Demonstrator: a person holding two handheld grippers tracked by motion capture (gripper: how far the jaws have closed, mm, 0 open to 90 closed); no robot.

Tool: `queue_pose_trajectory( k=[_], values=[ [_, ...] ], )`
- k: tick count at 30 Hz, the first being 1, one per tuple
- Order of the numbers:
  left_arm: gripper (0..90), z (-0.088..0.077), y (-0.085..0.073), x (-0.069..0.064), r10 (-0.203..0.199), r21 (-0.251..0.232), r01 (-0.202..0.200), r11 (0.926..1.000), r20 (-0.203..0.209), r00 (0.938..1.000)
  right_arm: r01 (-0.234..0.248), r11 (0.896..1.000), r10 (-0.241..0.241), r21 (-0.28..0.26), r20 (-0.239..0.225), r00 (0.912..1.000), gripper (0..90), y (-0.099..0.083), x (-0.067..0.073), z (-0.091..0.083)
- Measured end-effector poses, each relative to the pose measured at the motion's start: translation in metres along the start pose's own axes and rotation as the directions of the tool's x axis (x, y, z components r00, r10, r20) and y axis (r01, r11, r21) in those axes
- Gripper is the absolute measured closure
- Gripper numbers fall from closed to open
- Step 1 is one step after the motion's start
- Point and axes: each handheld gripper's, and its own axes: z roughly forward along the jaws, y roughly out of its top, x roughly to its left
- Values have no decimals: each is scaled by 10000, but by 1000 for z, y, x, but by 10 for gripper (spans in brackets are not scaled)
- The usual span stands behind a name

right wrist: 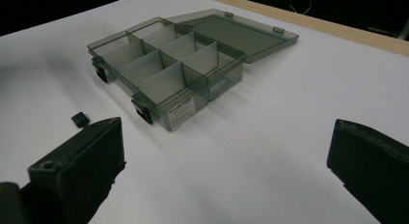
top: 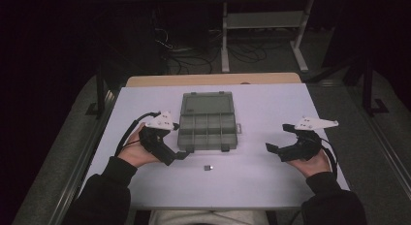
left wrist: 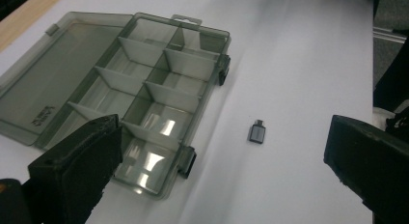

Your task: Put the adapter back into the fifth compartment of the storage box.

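Observation:
A smoky grey plastic compartment box (top: 208,130) lies open mid-table, its lid (top: 207,103) flat on the far side and its several compartments empty. A small dark adapter (top: 209,168) rests on the table just in front of the box. My left gripper (top: 179,143) is open at the box's near left corner, with the box (left wrist: 166,96) and adapter (left wrist: 257,132) ahead of its wide-apart jaws (left wrist: 224,127). My right gripper (top: 277,137) is open to the right of the box and holds nothing. Its view shows the box (right wrist: 164,64) and adapter (right wrist: 80,119) beyond its jaws (right wrist: 226,127).
The white table top (top: 271,104) has a wooden strip (top: 213,79) along its far edge. Beyond it a white desk frame (top: 261,21) and loose cables (top: 194,55) stand on the dark floor. Metal rails run along both sides of the table.

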Motion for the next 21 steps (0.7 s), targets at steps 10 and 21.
queue_pose_trajectory(
  k=[10,21],
  values=[
    [0,17,7,-5,243,326,-254,9991,346,9991,10,10000,-10,2,-32,10000,0,0,0,0],
    [0,38,10,-11,402,637,-452,9969,784,9961,24,10000,-23,22,-71,10000,0,0,0,0]
  ],
)
